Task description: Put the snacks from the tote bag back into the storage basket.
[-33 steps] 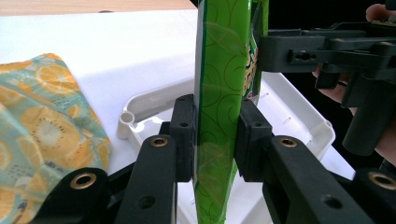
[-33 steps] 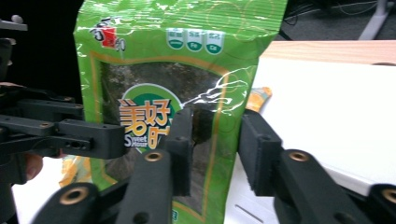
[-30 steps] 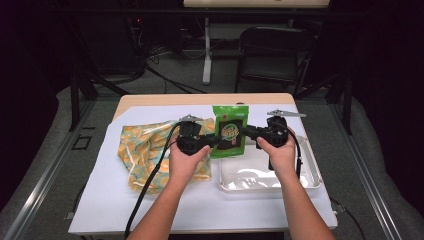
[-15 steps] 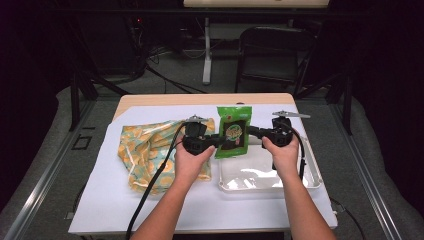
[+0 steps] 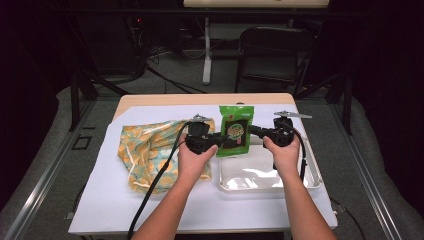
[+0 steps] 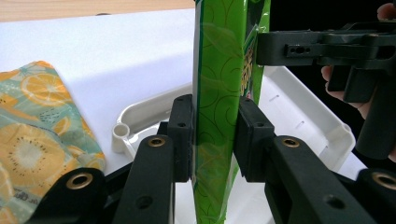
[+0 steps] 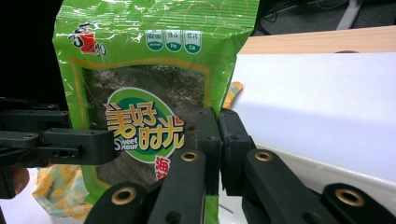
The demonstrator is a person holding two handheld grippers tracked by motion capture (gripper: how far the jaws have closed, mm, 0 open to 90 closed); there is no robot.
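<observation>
A table (image 5: 150, 102) with a wooden top carries a white sheet (image 5: 100, 200) that covers most of its surface, seen from above as a person's two forearms reach in from the near edge. On the left half of the sheet lies a crumpled cloth bag (image 5: 145, 150) printed with orange and kiwi slices, and to its right sits a shallow white tray (image 5: 310, 180), its rim close to the bag's edge. Above the tray's near-left corner, held upright off the table between the two hands, is a green snack packet (image 5: 235, 130) with a dark window and yellow lettering on its front. The left hand-held gripper (image 6: 215, 140) clamps the packet's lower part from one side, its two black pads pressed flat against front and back of the foil, which is pinched thin between them. The right hand-held gripper (image 7: 218, 149) has its jaws drawn nearly together on the packet's opposite edge, nipping the foil beside the printed label. In the high view the left hand-held gripper (image 5: 207, 142) and the right hand-held gripper (image 5: 262, 134) face each other across the packet, a black cable (image 5: 155, 185) trailing from the left one over the cloth bag toward the table's near edge.
</observation>
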